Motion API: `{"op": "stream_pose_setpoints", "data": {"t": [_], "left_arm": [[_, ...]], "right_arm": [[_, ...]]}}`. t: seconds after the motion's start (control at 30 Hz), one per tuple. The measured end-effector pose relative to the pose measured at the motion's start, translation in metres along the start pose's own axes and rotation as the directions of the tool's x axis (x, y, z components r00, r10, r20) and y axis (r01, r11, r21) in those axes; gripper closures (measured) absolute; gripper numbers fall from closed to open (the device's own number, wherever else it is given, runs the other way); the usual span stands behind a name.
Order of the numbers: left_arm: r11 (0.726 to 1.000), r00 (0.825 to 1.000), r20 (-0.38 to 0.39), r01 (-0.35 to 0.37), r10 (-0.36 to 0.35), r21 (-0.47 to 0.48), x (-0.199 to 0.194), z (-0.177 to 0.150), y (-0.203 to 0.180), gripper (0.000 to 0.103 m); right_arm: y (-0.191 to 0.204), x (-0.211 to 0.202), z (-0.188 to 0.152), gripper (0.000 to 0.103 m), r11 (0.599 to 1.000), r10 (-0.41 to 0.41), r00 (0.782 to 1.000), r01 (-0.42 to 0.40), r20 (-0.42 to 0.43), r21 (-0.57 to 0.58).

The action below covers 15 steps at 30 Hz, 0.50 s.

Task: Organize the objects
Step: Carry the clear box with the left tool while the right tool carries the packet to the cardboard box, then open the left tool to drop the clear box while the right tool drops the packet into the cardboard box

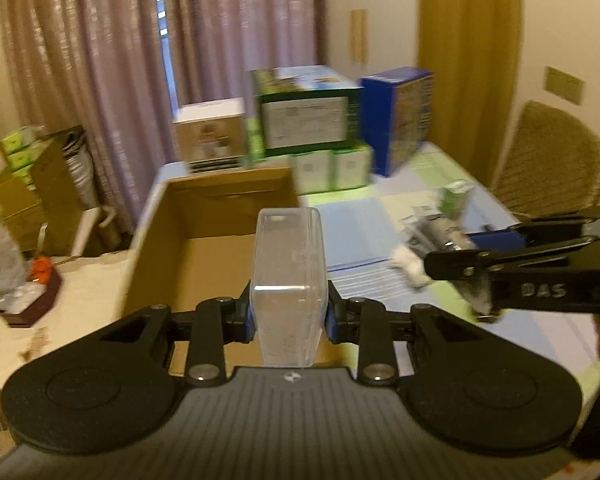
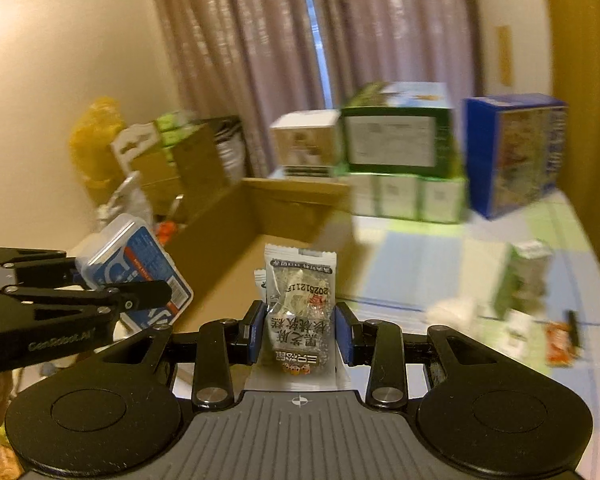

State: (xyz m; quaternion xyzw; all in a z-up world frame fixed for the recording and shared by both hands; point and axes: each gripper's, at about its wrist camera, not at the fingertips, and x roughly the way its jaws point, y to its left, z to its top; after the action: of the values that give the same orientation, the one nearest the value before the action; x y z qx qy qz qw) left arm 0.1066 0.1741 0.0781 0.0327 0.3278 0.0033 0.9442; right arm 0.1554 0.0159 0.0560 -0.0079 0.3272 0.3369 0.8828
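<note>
Clear plastic case (image 1: 288,280) pinched in the left gripper (image 1: 289,316), held above the near edge of the open cardboard box (image 1: 220,216). Snack packets (image 2: 300,308) clamped in the right gripper (image 2: 300,334), just beside the box's right wall. Step: carrying to the box. Next, likely: bring each over the box floor, lower, then part the fingers. Loose items remain on the table (image 2: 420,248).

Left gripper (image 1: 288,316) clamped on clear box (image 1: 288,276); right gripper (image 2: 300,332) clamped on snack packet (image 2: 300,312).
</note>
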Motion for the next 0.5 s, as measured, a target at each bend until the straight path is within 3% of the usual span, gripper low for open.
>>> {"op": "stream_pose_setpoints", "data": {"t": [0.2,0.5], "left_arm": [[0.998,0.997,-0.054,-0.057,0.057,-0.008,0.024,0.001,0.058,0.077],[0.999,0.993,-0.110,-0.050,0.048,-0.008,0.088,-0.004,0.085,0.077]], "right_arm": [[0.025,0.052,0.022,0.069,0.998,0.059,0.997,-0.058,-0.045,0.008],[0.027,0.115,0.030,0.069,0.999,0.039,0.994,-0.037,-0.098,0.018]]}}
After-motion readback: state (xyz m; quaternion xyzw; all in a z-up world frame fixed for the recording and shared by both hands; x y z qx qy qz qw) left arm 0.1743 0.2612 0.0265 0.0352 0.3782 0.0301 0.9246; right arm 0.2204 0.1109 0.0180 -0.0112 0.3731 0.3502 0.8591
